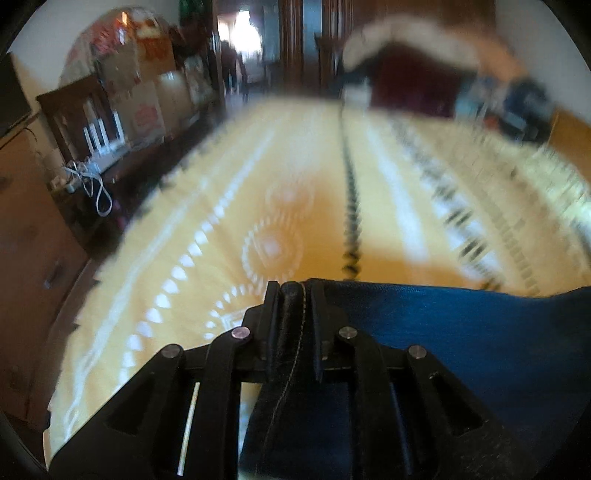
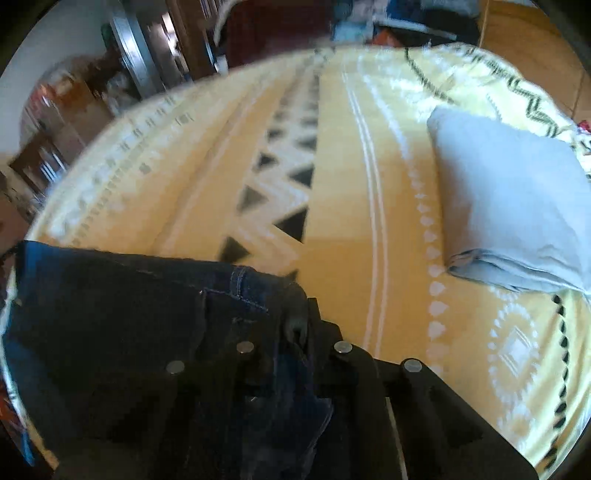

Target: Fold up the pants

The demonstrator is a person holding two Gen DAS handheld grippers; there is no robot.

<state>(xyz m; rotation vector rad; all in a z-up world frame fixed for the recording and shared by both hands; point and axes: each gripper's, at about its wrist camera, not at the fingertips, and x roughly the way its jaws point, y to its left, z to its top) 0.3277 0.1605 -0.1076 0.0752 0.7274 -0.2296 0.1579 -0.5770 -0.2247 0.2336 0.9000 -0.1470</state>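
L gripper [image 1: 294, 291] & R gripper [image 2: 299, 310] both clamped on jeans [image 1: 461, 325]. Folded grey garment [image 2: 513, 206] far right on bedspread [image 2: 343, 206], R view only.

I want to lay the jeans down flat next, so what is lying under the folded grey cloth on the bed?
The folded grey cloth rests directly on the yellow patterned bedspread. Whatever lies beneath its middle is covered. The jeans hang apart, clamped in the right gripper.

Warm daylight washes my views; a blown-out bright doorway [image 1: 240, 26] glares far ahead on my left side. Motion blur smears the yellow bedspread [image 1: 295, 192] and background furniture, while my fingers [image 1: 273, 306] stay sharp. Fisheye bending curves every edge, with dark vignetted corners.
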